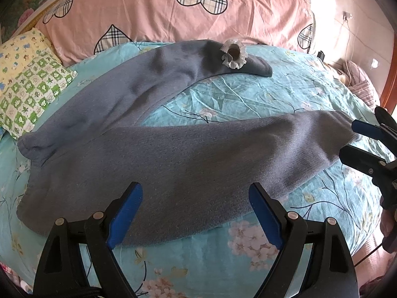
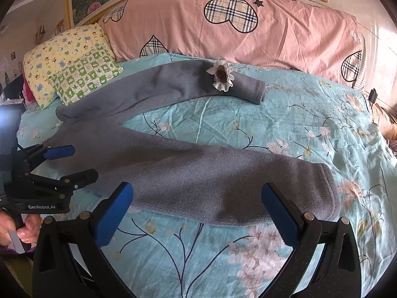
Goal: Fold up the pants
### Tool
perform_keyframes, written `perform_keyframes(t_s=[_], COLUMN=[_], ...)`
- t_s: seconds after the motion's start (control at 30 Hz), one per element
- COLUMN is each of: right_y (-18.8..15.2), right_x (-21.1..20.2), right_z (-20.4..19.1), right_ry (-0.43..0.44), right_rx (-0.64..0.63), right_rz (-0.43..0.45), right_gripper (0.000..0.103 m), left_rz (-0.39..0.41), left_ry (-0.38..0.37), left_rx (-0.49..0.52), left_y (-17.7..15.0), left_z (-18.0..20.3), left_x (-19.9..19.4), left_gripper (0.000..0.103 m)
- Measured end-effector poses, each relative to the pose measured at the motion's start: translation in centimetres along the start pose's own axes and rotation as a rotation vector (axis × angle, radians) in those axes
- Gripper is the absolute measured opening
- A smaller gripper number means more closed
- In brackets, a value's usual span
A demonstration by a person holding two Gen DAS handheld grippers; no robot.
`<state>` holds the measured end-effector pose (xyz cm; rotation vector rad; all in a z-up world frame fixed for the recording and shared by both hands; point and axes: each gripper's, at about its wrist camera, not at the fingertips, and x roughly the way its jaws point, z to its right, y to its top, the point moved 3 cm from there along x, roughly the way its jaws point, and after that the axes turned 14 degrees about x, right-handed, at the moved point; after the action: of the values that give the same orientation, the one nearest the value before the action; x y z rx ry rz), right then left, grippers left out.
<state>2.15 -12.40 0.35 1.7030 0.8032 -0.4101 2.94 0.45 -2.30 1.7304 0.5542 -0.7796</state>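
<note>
Turquoise flowered bedsheet (image 2: 310,114) covers the bed, and the grey pants (image 1: 173,159) lie flat on it, unfolded, waist at the left and 2 legs running to the right. At the left, the left gripper (image 1: 196,213) hovers spread, empty, nearest the waist and thigh. At the right, the right gripper (image 2: 198,213) is also spread, empty, nearest the near leg's cuff.

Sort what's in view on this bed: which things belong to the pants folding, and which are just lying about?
Part of the job:
- grey pants, spread flat with legs apart
- left gripper, open
- right gripper, open

Just lying about:
- frilly white flower-shaped item, resting on the far pant leg
- yellow and green patterned pillows
- pink heart-print quilt
</note>
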Motion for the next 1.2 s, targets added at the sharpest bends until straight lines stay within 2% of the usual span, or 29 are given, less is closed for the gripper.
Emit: perform_keyframes(t_s=[0.33, 0.6, 0.73, 0.9, 1.2], right_y=[0.5, 2.8, 5.2, 8.6, 14.9], right_x=[0.3, 1.5, 2.6, 4.2, 8.9], right_z=[0.3, 1.5, 2.7, 4.1, 6.8], right_ry=[-0.006, 0.057, 0.108, 0.134, 0.159], right_rx=[-0.005, 0.069, 0.146, 0.217, 0.313], right_rz=[-0.008, -0.039, -0.062, -0.076, -0.14], right_gripper=[0.103, 0.103, 0.103, 0.103, 0.102], left_rz=[-0.008, 0.011, 0.019, 0.025, 0.037], left_ry=[-0.027, -0.052, -0.057, -0.077, -0.065], left_rx=[0.0, 0.032, 0.057, 0.068, 0.082], left_y=[0.6, 2.6, 4.3, 7.3, 13.6], left_z=[-0.4, -1.4, -2.5, -4.6, -8.7], left_x=[0.5, 0.8, 1.3, 2.4, 5.5], left_gripper=[0.088, 0.088, 0.088, 0.088, 0.088])
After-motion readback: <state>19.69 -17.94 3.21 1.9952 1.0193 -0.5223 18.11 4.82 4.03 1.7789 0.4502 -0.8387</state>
